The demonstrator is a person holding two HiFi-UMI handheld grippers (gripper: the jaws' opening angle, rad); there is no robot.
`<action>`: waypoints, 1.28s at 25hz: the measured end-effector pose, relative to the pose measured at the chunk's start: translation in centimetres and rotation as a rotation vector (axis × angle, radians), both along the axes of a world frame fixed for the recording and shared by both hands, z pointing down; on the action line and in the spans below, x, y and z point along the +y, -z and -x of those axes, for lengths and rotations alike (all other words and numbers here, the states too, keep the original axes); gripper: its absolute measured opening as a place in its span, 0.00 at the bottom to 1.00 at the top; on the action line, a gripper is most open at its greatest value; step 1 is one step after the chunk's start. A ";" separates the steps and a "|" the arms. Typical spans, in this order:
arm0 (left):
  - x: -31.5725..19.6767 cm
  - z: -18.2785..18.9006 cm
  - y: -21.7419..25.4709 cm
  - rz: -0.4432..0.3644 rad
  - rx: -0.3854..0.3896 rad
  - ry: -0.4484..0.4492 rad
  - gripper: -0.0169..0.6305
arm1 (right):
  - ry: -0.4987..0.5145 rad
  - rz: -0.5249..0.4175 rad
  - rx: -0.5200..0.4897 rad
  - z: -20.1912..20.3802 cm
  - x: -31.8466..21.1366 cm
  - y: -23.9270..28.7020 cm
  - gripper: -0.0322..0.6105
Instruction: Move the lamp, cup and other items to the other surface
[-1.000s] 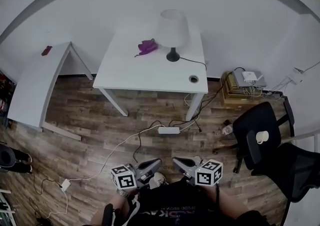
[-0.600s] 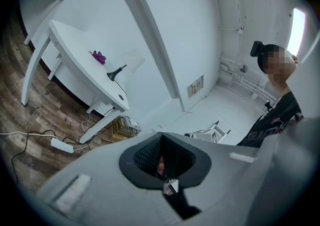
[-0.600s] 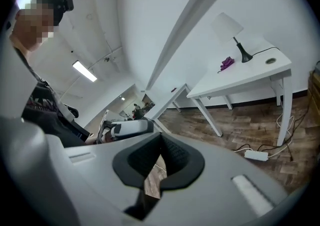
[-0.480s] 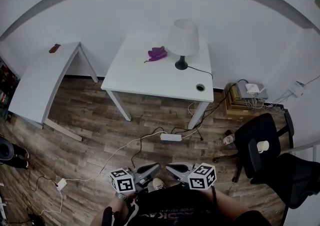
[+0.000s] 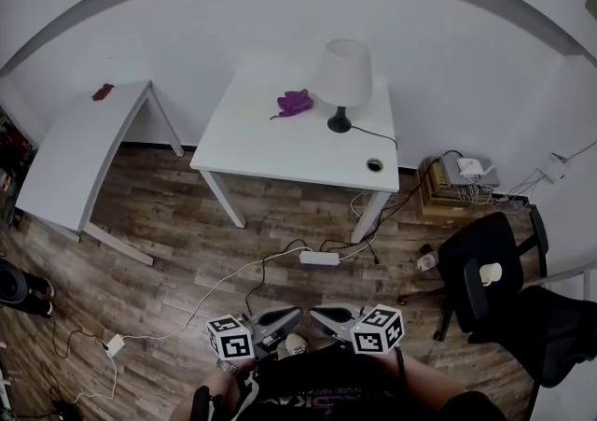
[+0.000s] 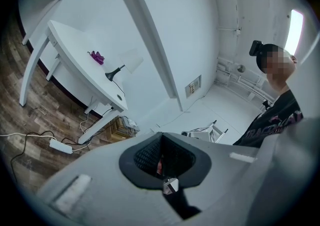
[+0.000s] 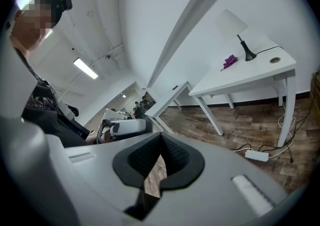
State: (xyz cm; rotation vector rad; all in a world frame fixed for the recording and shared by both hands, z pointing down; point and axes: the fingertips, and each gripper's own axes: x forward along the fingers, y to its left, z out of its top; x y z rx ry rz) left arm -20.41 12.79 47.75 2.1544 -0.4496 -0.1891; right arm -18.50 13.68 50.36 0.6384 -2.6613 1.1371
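An office: white desks [image 5: 280,144], a black swivel chair [image 5: 485,251], cables [image 5: 250,272] across wood floor [image 5: 168,242].

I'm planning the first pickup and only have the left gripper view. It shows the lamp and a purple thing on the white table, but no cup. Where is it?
Observer: The head view shows a white cup resting on the black office chair, off to the right of the white table.
Operator: Is the right gripper free to fetch it?
Observer: Yes. The right gripper has its jaws shut with nothing between them.
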 end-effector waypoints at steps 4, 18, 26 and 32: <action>-0.5 0.3 0.4 0.011 0.000 0.023 0.02 | -0.013 0.006 -0.007 -0.2 0.0 0.0 0.06; -0.7 1.2 0.0 0.010 0.025 0.054 0.02 | -0.041 -0.001 -0.033 -0.5 -0.3 0.2 0.06; -0.8 2.0 0.1 0.030 0.036 0.091 0.02 | -0.043 -0.009 -0.021 -0.4 -0.4 0.3 0.06; -1.2 2.7 0.0 0.039 0.048 0.108 0.02 | -0.089 -0.009 -0.019 -1.0 -1.2 0.5 0.06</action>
